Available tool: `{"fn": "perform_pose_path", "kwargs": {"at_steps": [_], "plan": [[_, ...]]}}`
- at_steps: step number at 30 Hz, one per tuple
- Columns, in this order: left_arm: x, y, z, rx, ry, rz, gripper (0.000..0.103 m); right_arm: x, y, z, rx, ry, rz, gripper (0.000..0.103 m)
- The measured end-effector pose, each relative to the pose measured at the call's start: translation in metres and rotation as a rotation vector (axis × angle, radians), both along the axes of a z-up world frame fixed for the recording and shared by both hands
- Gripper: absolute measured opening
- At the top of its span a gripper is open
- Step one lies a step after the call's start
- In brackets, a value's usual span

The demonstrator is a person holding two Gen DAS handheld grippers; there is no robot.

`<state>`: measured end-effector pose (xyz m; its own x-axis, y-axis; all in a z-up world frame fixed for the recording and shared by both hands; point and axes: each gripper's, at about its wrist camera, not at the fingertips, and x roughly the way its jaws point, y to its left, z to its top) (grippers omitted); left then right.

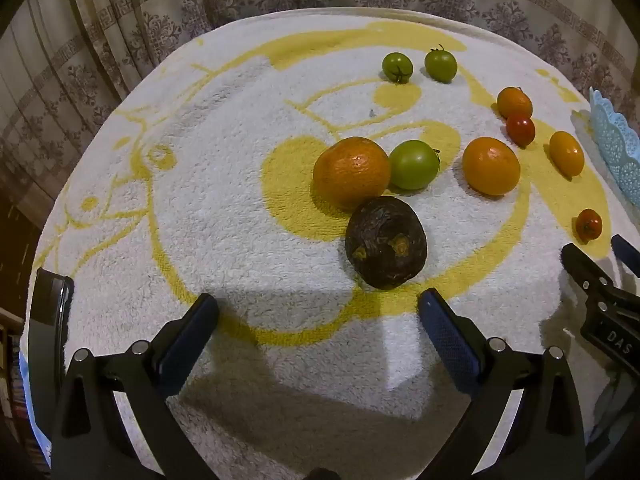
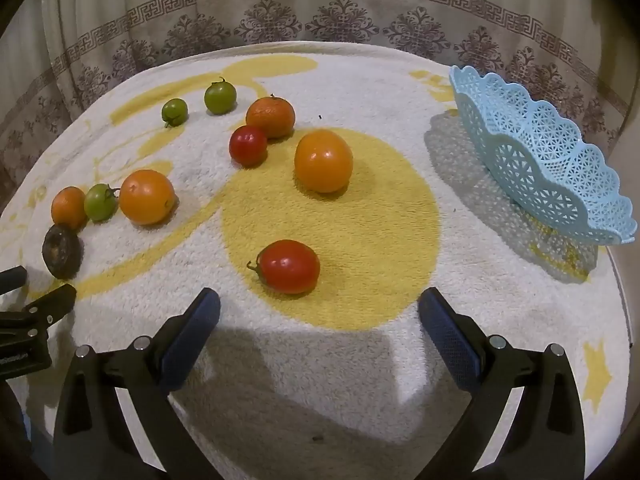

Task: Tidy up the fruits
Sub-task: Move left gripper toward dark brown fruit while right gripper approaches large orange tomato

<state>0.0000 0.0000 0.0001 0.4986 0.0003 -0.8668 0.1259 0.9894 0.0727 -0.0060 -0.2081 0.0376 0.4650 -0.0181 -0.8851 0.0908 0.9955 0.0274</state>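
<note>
The left gripper (image 1: 318, 312) hangs above the towel (image 1: 200, 208) with its jaws spread wide and nothing between them. Just ahead of its fingertips, slightly right of centre, lies a dark wrinkled fruit (image 1: 386, 242), roughly round with a rough, shrivelled skin. It touches a large dimpled orange (image 1: 352, 172), which in turn touches a smooth green tomato (image 1: 414, 164).

Further right lie a smooth orange fruit (image 1: 491, 165), an oval orange fruit (image 1: 566, 153), and a small red tomato (image 1: 589, 224) near the towel's right edge. Towards the back, two small green tomatoes (image 1: 397, 66) sit side by side, apart from a small orange (image 1: 514, 102) that touches another red tomato (image 1: 520, 129).

The right gripper (image 2: 319, 312) also stands with its jaws fully apart and empty. A glossy red tomato (image 2: 289, 266) with a stem lies just ahead of it, between the lines of the two fingers.

The towel is white looped terry with yellow printed shapes. At the far right stands a pale blue plastic basket (image 2: 532, 148) with lattice walls and a scalloped rim; no fruit is visible in it.
</note>
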Motion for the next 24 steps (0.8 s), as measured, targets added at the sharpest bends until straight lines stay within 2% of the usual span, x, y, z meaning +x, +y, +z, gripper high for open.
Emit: {"fn": "perform_pose_path", "kwargs": {"at_steps": [10, 11, 24], "plan": [[0.001, 0.003, 0.000, 0.004, 0.001, -0.006, 0.098, -0.006, -0.002, 0.002, -0.006, -0.014, -0.014, 0.101], [0.002, 0.003, 0.000, 0.004, 0.002, -0.006, 0.098, 0.004, 0.000, -0.001, -0.001, 0.010, 0.011, 0.101], [0.001, 0.002, 0.001, 0.005, -0.001, -0.002, 0.098, 0.000, 0.001, -0.001, -0.005, 0.013, 0.005, 0.101]]}}
